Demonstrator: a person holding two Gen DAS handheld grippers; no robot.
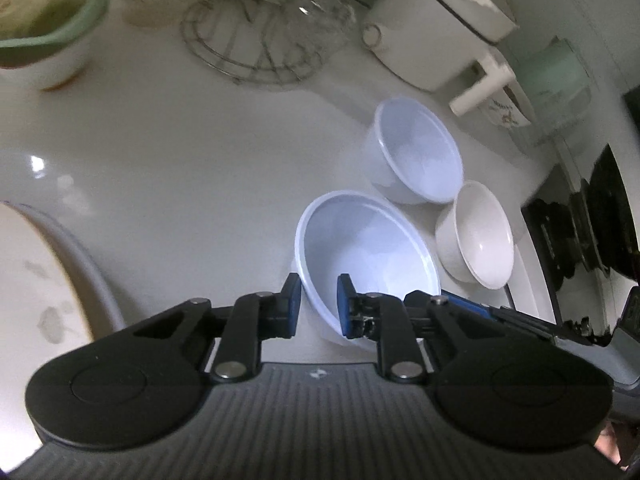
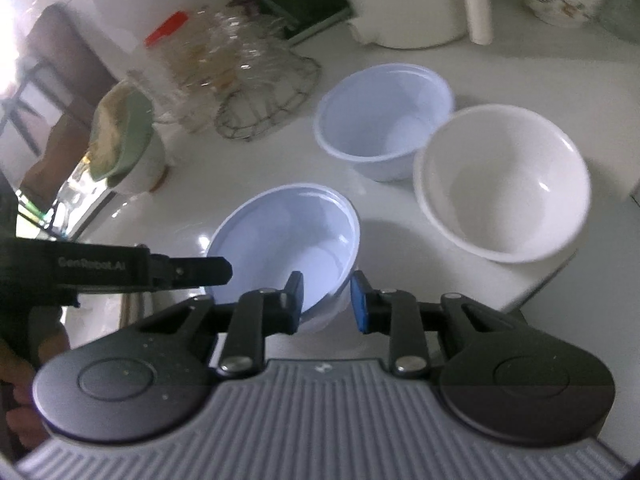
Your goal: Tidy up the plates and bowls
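Note:
Three bowls stand on the white counter. The nearest pale blue bowl (image 1: 368, 248) (image 2: 288, 240) is held at its rim from both sides. My left gripper (image 1: 318, 304) straddles its left rim, one finger inside and one outside. My right gripper (image 2: 326, 300) straddles its right rim the same way. The left gripper (image 2: 192, 270) shows in the right wrist view at the bowl's left edge. A second pale blue bowl (image 1: 418, 150) (image 2: 384, 114) stands behind. A white bowl (image 1: 478, 234) (image 2: 502, 184) stands beside it.
A wire rack with glasses (image 1: 256, 44) (image 2: 236, 80) stands at the back. A white pot with a handle (image 1: 432, 36) (image 2: 404, 4) sits behind the bowls. A green-rimmed bowl (image 1: 44, 12) (image 2: 124, 136) is at the left. A large plate (image 1: 36, 280) lies at left. The stove (image 1: 592, 224) is at right.

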